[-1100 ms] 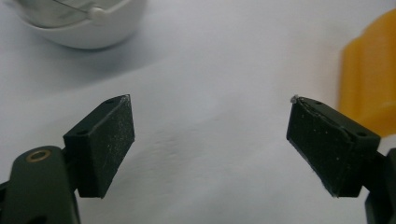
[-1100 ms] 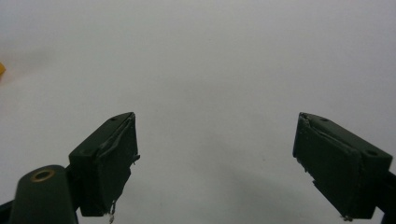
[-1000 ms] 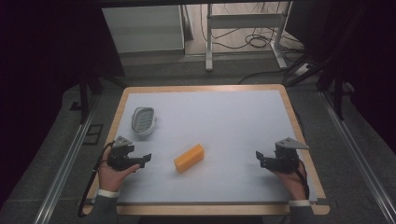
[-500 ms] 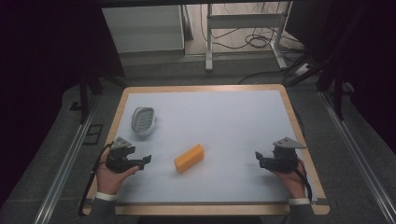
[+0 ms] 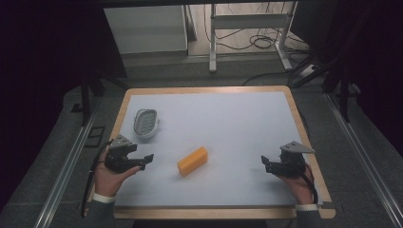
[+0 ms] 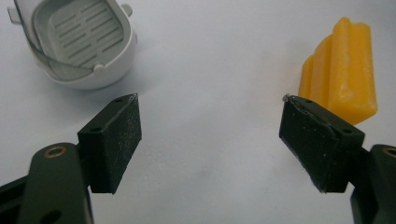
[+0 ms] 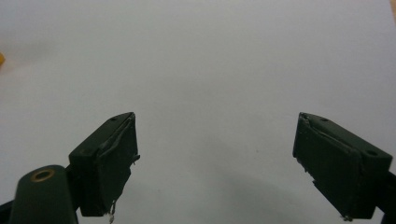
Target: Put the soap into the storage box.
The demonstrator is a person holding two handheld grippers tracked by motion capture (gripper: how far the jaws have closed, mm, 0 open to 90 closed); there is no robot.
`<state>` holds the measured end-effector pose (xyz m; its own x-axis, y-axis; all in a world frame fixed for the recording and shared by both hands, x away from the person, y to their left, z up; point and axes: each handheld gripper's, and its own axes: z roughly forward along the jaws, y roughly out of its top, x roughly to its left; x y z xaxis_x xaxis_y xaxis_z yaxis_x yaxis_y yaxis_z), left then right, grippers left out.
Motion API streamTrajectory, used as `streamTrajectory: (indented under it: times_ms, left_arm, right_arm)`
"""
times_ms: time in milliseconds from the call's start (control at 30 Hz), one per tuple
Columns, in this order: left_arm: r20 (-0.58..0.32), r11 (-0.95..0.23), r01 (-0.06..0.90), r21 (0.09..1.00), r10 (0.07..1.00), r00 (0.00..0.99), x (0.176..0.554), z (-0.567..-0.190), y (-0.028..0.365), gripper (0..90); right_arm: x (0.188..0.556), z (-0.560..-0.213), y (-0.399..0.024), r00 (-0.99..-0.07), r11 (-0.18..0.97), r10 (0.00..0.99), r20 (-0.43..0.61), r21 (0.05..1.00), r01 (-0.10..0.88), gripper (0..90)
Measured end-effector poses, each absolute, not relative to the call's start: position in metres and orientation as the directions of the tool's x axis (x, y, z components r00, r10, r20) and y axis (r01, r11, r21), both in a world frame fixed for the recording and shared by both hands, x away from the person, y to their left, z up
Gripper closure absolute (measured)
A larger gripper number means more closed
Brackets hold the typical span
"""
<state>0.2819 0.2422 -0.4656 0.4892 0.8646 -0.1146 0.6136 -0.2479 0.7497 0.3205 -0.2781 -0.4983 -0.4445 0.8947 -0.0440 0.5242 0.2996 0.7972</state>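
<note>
High view: left tongs (image 5: pixel 148 159) wide but closing, right tongs (image 5: pixel 264 164) wide, both empty. One soap (image 5: pixel 192 161) between them, one dish (image 5: pixel 145 122) beyond left; surface (image 5: pixel 237 123) edge near right.

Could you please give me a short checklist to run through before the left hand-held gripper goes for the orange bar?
1. Left hand-held gripper open, nothing between its jaws, though they have just been closing a little: ok.
2. Orange bar free on the white mat, untouched: ok.
3. Soap dish empty and upright: ok.
4. Bar lined up between the jaws: not ok, it sits off to one side.
5. Right hand-held gripper open, apart from the bar: ok.
</note>
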Motion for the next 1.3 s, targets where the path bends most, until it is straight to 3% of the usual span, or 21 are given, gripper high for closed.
streamTrajectory:
  times_ms: [467, 1300]
  left_arm:
    - [-0.098, -0.341, 0.606, 0.719, 0.813, 0.574, 0.29, -0.442, 0.219, 21.5]
    - [-0.052, -0.467, 0.583, 0.665, 0.75, 0.659, 0.294, -0.435, 0.178, 19.2]
  right_arm:
    - [0.314, -0.501, -0.282, -0.428, 0.299, 0.902, -0.051, 0.789, 0.536, 13.7]
    - [0.319, -0.5, -0.274, -0.446, 0.324, 0.892, -0.069, 0.786, 0.526, 13.7]
